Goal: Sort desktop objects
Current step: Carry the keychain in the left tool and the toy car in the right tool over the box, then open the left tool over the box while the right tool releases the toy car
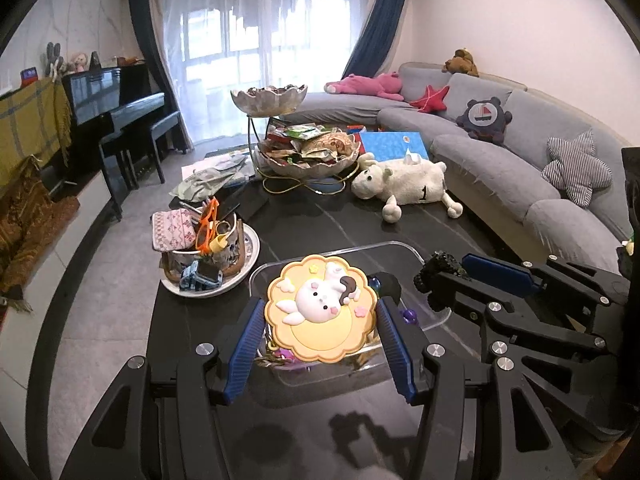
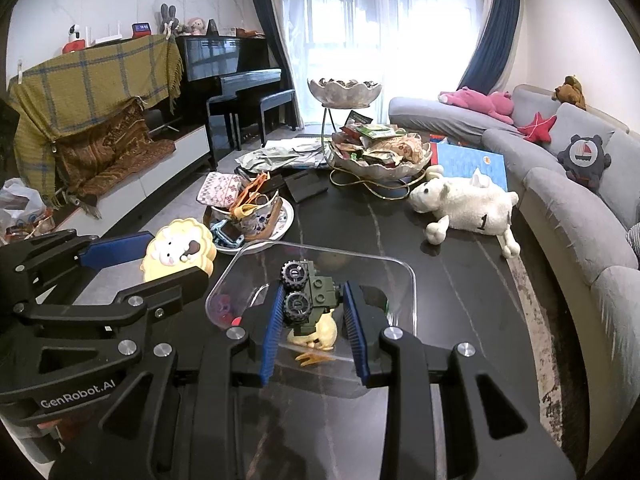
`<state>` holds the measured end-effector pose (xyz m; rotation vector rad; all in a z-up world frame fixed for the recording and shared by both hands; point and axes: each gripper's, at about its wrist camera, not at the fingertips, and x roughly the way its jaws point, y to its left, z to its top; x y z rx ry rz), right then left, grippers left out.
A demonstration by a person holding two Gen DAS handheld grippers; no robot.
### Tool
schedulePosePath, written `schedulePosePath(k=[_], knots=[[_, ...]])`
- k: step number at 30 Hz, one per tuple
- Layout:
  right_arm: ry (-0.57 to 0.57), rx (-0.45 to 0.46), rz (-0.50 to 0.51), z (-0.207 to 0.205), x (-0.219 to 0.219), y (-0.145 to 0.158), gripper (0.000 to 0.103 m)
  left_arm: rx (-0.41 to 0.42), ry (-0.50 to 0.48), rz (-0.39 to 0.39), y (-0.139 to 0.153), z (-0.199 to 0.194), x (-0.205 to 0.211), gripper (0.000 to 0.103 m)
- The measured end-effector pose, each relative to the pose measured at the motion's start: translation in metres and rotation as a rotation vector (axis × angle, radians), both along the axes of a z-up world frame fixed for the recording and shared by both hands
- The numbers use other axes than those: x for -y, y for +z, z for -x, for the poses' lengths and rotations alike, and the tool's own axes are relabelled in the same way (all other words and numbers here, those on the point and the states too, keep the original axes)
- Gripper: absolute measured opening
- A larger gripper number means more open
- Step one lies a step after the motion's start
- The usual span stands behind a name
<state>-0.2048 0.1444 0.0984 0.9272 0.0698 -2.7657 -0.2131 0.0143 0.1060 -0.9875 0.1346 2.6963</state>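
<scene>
surface: dark surface (image 2: 452,300), living room, sofa behind
left gripper (image 1: 320,344): jaws clamped on yellow bunny coaster (image 1: 322,306), above clear tray (image 1: 404,246)
right gripper (image 2: 314,322): jaws narrow, gripping green toy truck (image 2: 306,292) over tray
step: likely carrying both items to sort
next: pick destination; dish (image 1: 250,256) crowded, release gently

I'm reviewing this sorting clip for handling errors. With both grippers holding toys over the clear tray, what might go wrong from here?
1. The left gripper pinches the yellow bunny coaster only by its edges; the flat piece might twist out.
2. The right gripper holds the green toy truck with one pad on its wheels, which may roll and slip.
3. The clear tray already holds a yellow duck and small pieces; a dropped toy could knock them about.
</scene>
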Motion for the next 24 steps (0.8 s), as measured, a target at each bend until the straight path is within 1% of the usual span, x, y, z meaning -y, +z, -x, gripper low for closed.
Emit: schedulePosePath(k=[9,18,24], knots=[[-0.007,0.028,-0.007,0.031,-0.005,-0.011,0.028,0.029,-0.014,-0.001,-0.012,0.032,-0.004,0.052],[-0.014,0.074,-0.015,0.063,-0.007,-0.034,0.028,0.075,-0.012,0.008,-0.036,0.063,-0.007,0.052],[-0.018,0.102,-0.021,0.078,-0.008,-0.048,0.028,0.099,-0.012,0.013,-0.049,0.077,-0.010,0.052]])
